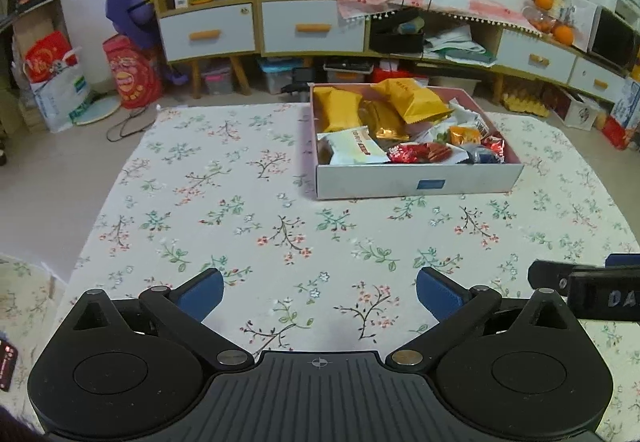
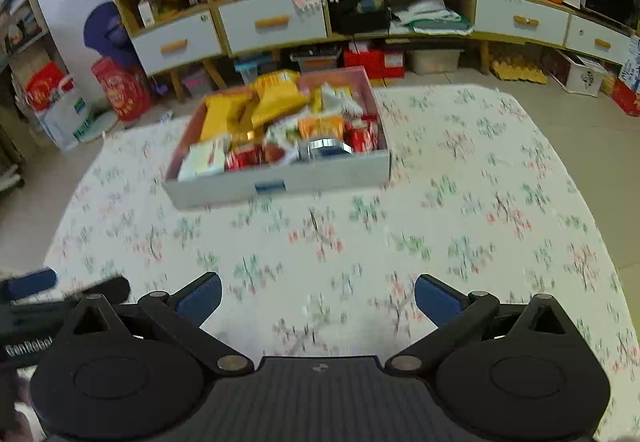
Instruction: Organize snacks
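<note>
Both tools are hanging over the near part of the table, well apart from the snack box, w/ nothing in either one. The left gripper (image 1: 320, 292) is standing w/ its blue pads (image 1: 202, 292) spread wide, only flowered tablecloth (image 1: 224, 202) showing in the gap. The right gripper (image 2: 318, 296) is sitting the same way: jaws wide, no packet between them, cloth underneath. Each is peeking into the other's view at the edge, so they're working side by side, both pointing down & forward toward the box.

The box (image 1: 416, 184) is sitting on the far half of the table, near the back edge, and it's holding all the snacks I can see. Nothing loose is lying on the cloth. Inside, yellow bags (image 1: 416, 98) are piling up at the back, a white packet (image 1: 356, 150) is leaning at the front left corner, red wrappers (image 1: 420, 153) are lying along the front wall, an orange pack (image 1: 464, 134) behind them. The right view also shows a small round tin (image 2: 326, 148) at the front, though that view is blurred.

Why this layout: everything gathered in one box suggests the sorting is prob. done or nearly so, and wide empty jaws fit that. Can't rule out the reverse, i.e. box about to be unpacked. Packets are lying jumbled, overlapping, not in rows, so more tidying may be needed. Crinkly bags are soft & would prob. shift when pinched.
</note>
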A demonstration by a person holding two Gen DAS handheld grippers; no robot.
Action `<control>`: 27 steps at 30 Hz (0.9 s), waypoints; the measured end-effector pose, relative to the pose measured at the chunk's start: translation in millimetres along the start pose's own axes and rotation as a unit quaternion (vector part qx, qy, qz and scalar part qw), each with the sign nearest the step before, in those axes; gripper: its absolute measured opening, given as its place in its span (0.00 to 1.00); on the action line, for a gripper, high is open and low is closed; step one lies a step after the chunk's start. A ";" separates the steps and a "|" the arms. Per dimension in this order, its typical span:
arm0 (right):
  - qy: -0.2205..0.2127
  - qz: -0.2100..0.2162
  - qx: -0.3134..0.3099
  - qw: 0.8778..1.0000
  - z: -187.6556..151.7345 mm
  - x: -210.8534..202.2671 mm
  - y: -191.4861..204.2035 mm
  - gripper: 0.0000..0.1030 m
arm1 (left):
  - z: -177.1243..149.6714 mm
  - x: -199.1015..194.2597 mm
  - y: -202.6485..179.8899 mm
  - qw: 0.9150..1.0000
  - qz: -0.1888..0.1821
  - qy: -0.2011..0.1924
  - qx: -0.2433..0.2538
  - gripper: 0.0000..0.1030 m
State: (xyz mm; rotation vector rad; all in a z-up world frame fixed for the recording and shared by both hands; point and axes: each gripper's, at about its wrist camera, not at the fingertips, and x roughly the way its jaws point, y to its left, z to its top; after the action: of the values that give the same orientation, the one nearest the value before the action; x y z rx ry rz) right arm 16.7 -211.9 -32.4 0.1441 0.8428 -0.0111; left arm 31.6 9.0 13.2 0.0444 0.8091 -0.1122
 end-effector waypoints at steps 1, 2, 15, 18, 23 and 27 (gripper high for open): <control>0.002 -0.009 -0.004 1.000 -1.9 1.8 1.3 0.76 | 0.0 -1.5 0.4 1.000 -0.003 -0.002 -0.001 1.00; 0.003 -0.016 -0.010 1.000 -3.4 1.3 4.2 0.76 | 0.3 -2.6 -0.4 1.000 -0.006 -0.002 -0.002 1.00; 0.005 -0.020 -0.016 1.000 -6.4 5.2 6.7 0.76 | -3.1 0.7 1.8 1.000 0.000 0.014 -0.006 1.00; 0.008 -0.021 -0.019 1.000 -7.3 6.4 8.8 0.76 | -3.1 0.5 2.3 1.000 -0.002 0.016 -0.008 1.00; 0.010 -0.023 -0.026 0.999 -8.6 7.5 11.4 0.76 | -3.4 0.2 2.7 1.000 -0.005 0.018 -0.009 1.00; 0.012 -0.021 -0.032 0.999 -9.0 7.8 13.5 0.76 | -3.2 0.4 5.1 1.000 -0.006 0.026 -0.015 1.00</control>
State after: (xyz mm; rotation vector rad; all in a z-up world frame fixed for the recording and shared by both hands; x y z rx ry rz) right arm 16.1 -197.0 -42.4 0.0652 0.8683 -0.0221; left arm 30.1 14.3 10.7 0.0131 0.8639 -0.1108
